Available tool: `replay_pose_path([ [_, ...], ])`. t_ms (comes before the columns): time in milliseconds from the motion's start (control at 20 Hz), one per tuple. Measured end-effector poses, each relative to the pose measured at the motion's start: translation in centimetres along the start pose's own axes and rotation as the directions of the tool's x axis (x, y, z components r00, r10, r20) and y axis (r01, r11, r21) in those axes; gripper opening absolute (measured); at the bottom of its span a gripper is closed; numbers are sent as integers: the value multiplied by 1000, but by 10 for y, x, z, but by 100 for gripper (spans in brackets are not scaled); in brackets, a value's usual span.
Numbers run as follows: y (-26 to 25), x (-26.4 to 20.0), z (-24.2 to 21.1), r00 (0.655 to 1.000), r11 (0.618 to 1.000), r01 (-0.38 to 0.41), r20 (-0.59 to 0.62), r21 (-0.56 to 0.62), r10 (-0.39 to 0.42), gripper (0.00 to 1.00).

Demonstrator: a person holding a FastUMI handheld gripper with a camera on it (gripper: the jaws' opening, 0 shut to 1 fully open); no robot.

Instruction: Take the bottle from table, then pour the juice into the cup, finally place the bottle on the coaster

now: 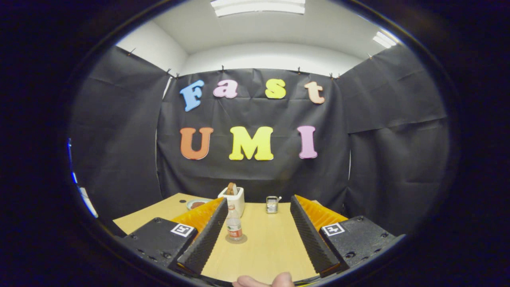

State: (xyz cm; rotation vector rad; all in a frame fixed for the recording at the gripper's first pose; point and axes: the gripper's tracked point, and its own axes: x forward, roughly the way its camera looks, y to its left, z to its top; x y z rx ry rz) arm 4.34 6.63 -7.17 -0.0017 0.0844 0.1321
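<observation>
A small clear bottle with a red-and-white label stands upright on the wooden table. A round clear disc, seemingly the coaster, lies under its base. My gripper is open and holds nothing. The bottle sits between the two fingers, close to the inner side of the left finger and apart from the right finger. Beyond the fingertips, a small metallic cup-like thing stands near the table's far edge.
A white toaster-like box holding brown slices stands just behind the bottle. A small plate with something dark on it lies to its left. Black cloth walls close the booth around the table. A person's fingertips show below the fingers.
</observation>
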Motion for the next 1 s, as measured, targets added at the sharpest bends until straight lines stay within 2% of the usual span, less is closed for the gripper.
replay_pose_path([
  [400,-6,1,19,999,999,18,40,32,-19,100],
  [1000,-12,-1,20,999,999,17,46,49,-19,100],
])
